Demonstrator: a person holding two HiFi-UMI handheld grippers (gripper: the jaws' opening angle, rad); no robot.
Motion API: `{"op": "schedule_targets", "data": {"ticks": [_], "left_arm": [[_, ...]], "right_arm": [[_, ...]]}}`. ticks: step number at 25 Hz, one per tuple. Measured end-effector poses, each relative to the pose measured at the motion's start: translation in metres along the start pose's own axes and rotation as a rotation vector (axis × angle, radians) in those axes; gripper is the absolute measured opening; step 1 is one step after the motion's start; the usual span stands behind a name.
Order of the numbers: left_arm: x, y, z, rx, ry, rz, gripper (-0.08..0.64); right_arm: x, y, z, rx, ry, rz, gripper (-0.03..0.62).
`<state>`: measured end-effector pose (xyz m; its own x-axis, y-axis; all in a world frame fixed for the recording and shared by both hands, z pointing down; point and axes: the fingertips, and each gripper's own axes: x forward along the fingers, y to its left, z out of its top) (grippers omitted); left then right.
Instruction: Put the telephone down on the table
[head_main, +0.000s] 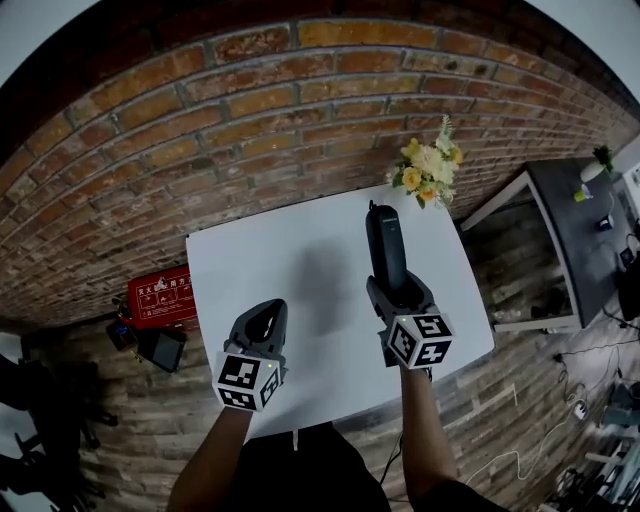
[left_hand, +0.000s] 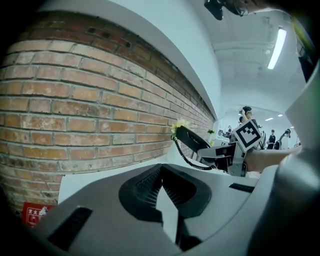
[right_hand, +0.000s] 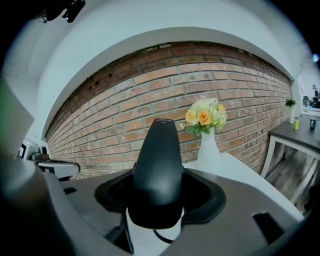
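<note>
1. The right gripper (head_main: 393, 290) has its jaws closed on the lower end of the glossy black plastic telephone handset (head_main: 385, 245). The handset's long body sticks out forward past the jaw tips.
2. From the left gripper view, the handset is held clear above the white rectangular table (head_main: 300, 270), with its far end tilted up.
3. A black coiled cord (left_hand: 186, 156) hangs from the handset in a loop. Where it ends is hard to make out.
4. The handset looks rigid, light and smooth, so it may slip or pivot in the pads. The hold at one end leaves most of its length unsupported. A grip nearer the middle would steady it, and it could be lowered flat.
5. The springy cord may tug or drag as the handset comes down.
6. The left gripper (head_main: 264, 322) has its jaws together on nothing, low over the table's near edge.
7. A white vase of yellow flowers (head_main: 428, 172) stands at the far corner by the red brick wall (head_main: 250, 120), well apart from the handset.
</note>
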<state>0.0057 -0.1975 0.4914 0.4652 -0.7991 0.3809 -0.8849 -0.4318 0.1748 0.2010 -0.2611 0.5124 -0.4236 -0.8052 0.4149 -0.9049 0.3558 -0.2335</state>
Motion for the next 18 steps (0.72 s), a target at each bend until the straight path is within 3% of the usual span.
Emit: {"op": "schedule_targets", "data": {"ticks": [18], "left_arm": [[0.064,0.057,-0.036,-0.006,0.065,0.045,0.014]], "right_arm": [[0.124,-0.065,-0.041,-0.075,0.128,-0.088,0.279]]}}
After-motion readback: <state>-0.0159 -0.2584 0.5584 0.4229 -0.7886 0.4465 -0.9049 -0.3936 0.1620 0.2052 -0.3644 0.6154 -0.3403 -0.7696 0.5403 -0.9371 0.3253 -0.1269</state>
